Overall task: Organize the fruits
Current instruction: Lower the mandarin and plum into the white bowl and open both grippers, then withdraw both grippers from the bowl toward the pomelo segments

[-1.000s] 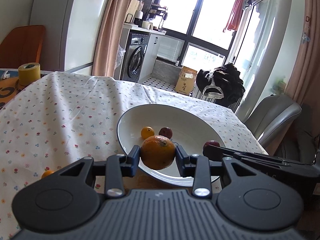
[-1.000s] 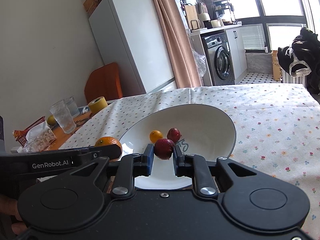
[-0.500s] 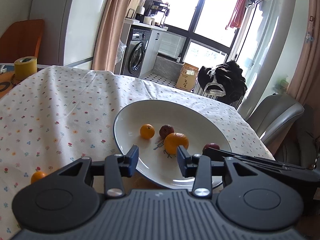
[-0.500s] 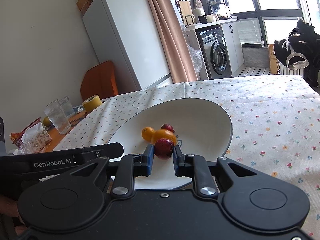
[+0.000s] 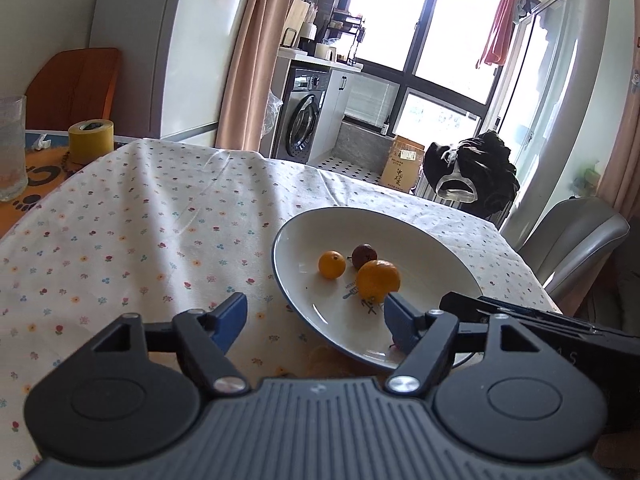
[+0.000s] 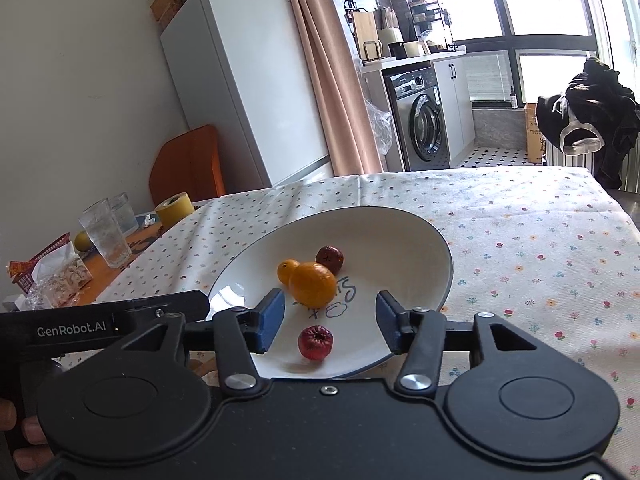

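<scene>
A white bowl [image 5: 436, 240] [image 6: 416, 236] sits on the flowered tablecloth. In it lie a large orange [image 5: 378, 279] [image 6: 313, 284], a small orange [image 5: 331, 264] [image 6: 285, 270] and a dark red fruit [image 5: 364, 255] [image 6: 329, 259]. A second red fruit [image 6: 315, 342] rests near the bowl's front rim, below and between the spread fingers of my right gripper [image 6: 330, 318], which is open. My left gripper [image 5: 314, 314] is open too, hovering at the bowl's near left rim with nothing between its fingers. The right gripper's body [image 5: 540, 328] shows at the right of the left wrist view.
A yellow tape roll [image 5: 91, 141] [image 6: 174, 208] and drinking glasses [image 6: 106, 232] stand at the table's far left, beside a snack packet [image 6: 48, 276]. A grey chair [image 5: 576, 236] stands past the table's right edge. Flowered cloth [image 5: 140, 220] stretches left of the bowl.
My left gripper let the large orange drop into the bowl, opened wide and drew back to the left. My right gripper opened and the red fruit now lies in the bowl.
</scene>
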`<state>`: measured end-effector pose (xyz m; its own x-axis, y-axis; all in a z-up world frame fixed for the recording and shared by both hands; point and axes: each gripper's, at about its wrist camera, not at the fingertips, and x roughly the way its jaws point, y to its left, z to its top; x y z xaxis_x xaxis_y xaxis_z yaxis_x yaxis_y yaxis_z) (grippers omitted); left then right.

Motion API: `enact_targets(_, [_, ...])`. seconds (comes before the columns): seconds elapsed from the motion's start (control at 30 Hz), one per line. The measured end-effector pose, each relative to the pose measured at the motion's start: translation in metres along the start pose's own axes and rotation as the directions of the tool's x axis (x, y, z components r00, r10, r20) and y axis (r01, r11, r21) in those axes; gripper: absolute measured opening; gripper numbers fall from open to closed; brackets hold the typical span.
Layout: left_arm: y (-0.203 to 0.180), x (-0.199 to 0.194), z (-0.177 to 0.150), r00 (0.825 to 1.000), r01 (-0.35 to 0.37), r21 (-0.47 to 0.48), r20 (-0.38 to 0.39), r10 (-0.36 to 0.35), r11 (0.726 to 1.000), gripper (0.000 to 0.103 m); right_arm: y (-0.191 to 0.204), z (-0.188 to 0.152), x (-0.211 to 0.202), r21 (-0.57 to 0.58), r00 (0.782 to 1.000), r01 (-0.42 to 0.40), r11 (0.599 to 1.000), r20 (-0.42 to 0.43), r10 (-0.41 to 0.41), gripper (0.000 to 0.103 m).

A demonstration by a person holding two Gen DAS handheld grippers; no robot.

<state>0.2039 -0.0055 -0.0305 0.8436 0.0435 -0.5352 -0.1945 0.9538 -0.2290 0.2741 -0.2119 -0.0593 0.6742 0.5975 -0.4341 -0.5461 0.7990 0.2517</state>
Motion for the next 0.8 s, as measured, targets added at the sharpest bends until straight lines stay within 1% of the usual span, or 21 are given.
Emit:
enact_targets(0.03, [0.001,-0.003,0.000,1.000,-0.002,-0.001,0.005,0.002,1.000,0.077,0.002,0.000,-0.002,-0.001,1.000,0.007,1.000,0.004,-0.007,0.064])
enact_targets(0.1, [0.003,-0.008,-0.001,1.000,-0.012,0.002,0.017,0.012,1.000,0.080,0.004,-0.001,-0.007,-0.003,1.000,0.011,1.000,0.010,-0.011,0.069])
enact_targets(0.17, [0.004,-0.013,-0.003,0.999,-0.036,0.010,0.029,0.035,0.999,0.086,0.007,-0.001,-0.011,-0.006,1.000,0.013,1.000,0.012,-0.013,0.080])
enact_targets(0.27, [0.008,-0.023,-0.007,0.998,-0.040,-0.001,0.054,0.040,0.999,0.087,0.013,-0.002,-0.017,-0.029,0.999,0.031,0.999,0.025,-0.031,0.090])
enact_targets(0.37, [0.013,-0.031,-0.008,0.998,-0.025,-0.029,0.063,0.027,0.999,0.088,0.018,-0.002,-0.024,-0.036,0.999,0.032,0.999,0.036,-0.031,0.094])
enact_targets(0.43, [0.015,-0.037,-0.008,0.997,-0.028,-0.037,0.074,0.031,0.999,0.088,0.021,-0.001,-0.029,-0.033,0.999,0.029,0.999,0.047,-0.028,0.098])
enact_targets(0.57, [0.021,-0.050,-0.007,0.995,-0.018,-0.052,0.098,0.023,0.998,0.090,0.027,-0.001,-0.039,-0.027,0.998,0.007,1.000,0.062,-0.006,0.102])
enact_targets(0.67, [0.024,-0.060,-0.008,0.993,-0.035,-0.060,0.112,0.041,0.998,0.090,0.031,-0.001,-0.048,-0.026,0.997,-0.011,1.000,0.076,0.013,0.103])
enact_targets(0.8, [0.028,-0.073,-0.007,0.989,-0.061,-0.055,0.134,0.068,0.997,0.090,0.036,-0.001,-0.056,-0.027,0.996,0.007,1.000,0.094,-0.005,0.103])
